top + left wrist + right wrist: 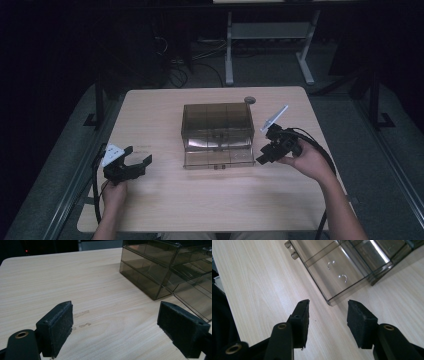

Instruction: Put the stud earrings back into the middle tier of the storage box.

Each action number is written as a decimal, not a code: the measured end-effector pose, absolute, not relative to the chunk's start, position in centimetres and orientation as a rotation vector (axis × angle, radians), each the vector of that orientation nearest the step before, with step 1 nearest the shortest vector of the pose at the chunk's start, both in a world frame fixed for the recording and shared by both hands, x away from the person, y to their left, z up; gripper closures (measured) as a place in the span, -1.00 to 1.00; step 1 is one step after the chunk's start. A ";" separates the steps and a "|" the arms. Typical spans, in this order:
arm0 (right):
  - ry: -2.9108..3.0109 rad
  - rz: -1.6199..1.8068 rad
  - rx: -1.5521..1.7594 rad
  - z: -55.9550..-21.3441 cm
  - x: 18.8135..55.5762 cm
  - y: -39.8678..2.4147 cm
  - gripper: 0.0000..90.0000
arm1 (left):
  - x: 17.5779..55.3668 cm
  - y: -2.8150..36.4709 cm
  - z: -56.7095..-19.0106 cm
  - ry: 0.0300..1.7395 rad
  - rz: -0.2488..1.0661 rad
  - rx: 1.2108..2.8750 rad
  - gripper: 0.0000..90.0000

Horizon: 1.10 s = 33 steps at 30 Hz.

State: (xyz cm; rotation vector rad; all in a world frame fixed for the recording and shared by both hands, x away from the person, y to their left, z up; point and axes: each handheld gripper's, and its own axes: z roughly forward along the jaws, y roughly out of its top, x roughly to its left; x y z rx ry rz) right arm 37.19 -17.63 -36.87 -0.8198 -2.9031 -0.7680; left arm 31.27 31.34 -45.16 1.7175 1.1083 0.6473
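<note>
A smoky transparent drawer box (216,125) stands in the middle of the wooden table (165,200). Its bottom drawer (218,158) is pulled out toward me, with small handles on its front. My left gripper (134,160) rests at the table's left, open and empty, its pads (61,327) wide apart, with the box (160,267) off to its right. My right gripper (262,156) hovers at the drawer's right front corner, open, with nothing between its fingers (359,320). The drawer corner (329,301) lies just ahead of them, and two small metal rings (338,271) lie inside the drawer.
A small round grey disc (250,100) lies at the table's far edge behind the box. Desk legs (229,50) and cables stand on the dark floor beyond. Bare wood stretches along the table's front and left.
</note>
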 end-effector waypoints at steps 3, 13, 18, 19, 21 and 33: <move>-2.897 -0.771 -0.831 -37.0 37.0 -17.9 0.15 | 31.3 31.3 -45.1 1.105 0.651 1.718 -0.71; -2.883 -0.780 -0.845 -37.9 36.2 -18.8 0.12 | 31.3 31.2 -45.2 1.103 0.649 1.721 -0.71; -2.875 -0.790 -0.864 -38.2 35.7 -19.3 0.12 | 31.3 31.2 -45.2 1.102 0.651 1.725 -0.72; -2.870 -0.793 -0.874 -38.3 35.5 -19.5 0.12 | 31.3 31.2 -45.2 1.102 0.652 1.724 -0.72; -2.868 -0.794 -0.875 -38.4 35.3 -19.7 0.12 | 31.3 31.2 -45.2 1.102 0.651 1.724 -0.72; -2.853 -0.812 -0.904 -39.7 33.7 -21.3 0.12 | 31.3 31.0 -45.2 1.097 0.651 1.729 -0.72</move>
